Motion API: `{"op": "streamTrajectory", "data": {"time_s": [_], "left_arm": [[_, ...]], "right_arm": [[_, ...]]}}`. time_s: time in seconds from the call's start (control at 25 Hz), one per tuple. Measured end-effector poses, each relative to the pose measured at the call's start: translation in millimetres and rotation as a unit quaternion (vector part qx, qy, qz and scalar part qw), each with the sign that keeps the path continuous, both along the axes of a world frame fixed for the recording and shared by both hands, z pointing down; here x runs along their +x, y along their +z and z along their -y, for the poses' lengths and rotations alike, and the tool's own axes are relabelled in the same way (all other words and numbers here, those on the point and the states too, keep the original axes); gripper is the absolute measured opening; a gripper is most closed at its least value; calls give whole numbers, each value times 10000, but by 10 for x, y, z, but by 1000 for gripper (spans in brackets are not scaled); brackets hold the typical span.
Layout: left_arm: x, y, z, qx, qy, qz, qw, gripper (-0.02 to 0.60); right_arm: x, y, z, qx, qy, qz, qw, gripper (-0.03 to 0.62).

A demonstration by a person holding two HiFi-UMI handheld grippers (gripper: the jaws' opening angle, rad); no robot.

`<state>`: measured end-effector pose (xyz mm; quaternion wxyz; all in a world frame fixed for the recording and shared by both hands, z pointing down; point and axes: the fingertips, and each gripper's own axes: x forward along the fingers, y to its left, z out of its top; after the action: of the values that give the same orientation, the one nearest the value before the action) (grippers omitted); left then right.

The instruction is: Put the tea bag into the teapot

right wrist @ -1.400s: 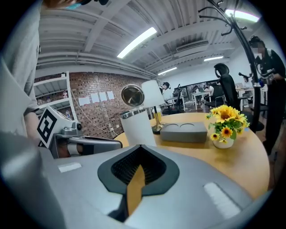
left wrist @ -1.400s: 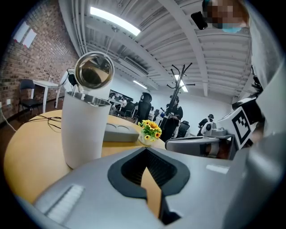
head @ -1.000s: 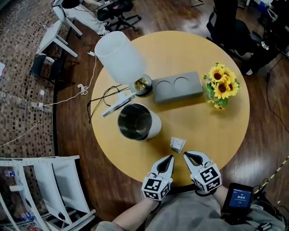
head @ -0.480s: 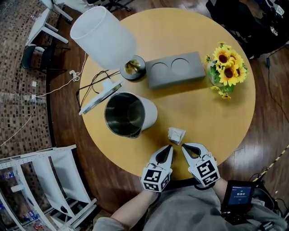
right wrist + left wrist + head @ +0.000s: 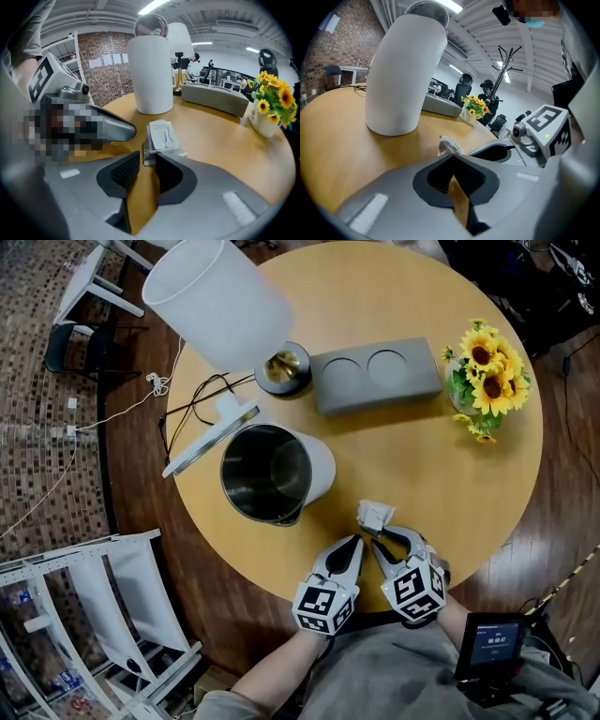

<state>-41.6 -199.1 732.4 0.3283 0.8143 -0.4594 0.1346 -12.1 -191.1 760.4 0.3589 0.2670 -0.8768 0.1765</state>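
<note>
Right gripper view: the right gripper [image 5: 146,158] has advanced, slightly parted, the tea bag [image 5: 161,136] at its tips, ready to pinch.

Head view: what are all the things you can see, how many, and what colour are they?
table: one, yellow-brown wood, round, centre.
teapot: one, white with shiny metal inside, table's left, open.
lid: one, pale, lying left of the teapot.
lamp: one, white shade, brass base, far left.
tray: one, grey, far side.
sunflowers: one bunch, yellow, right edge.
tea bag: one, white, near edge.
cables: several, black and white, left edge.
left gripper: one, grey, jaws together.
right gripper: one, grey, jaws apart at the tea bag.
</note>
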Motion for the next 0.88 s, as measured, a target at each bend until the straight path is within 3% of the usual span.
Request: {"op": "streamTrajectory", "data": {"time_s": [0.24, 0.52, 0.88], "left_arm": [[-16, 17, 21, -14, 6, -35, 10000, 2], [30, -151, 54, 117, 61, -73, 9999, 2], [240, -901, 233, 877, 171, -176, 9958, 2]], "right_arm": [[2, 49, 58, 97, 46, -204, 9997, 41], [69, -150, 135, 292, 150, -166, 9993, 25], [270, -1024, 382, 1135, 390, 72, 9927, 21]]}}
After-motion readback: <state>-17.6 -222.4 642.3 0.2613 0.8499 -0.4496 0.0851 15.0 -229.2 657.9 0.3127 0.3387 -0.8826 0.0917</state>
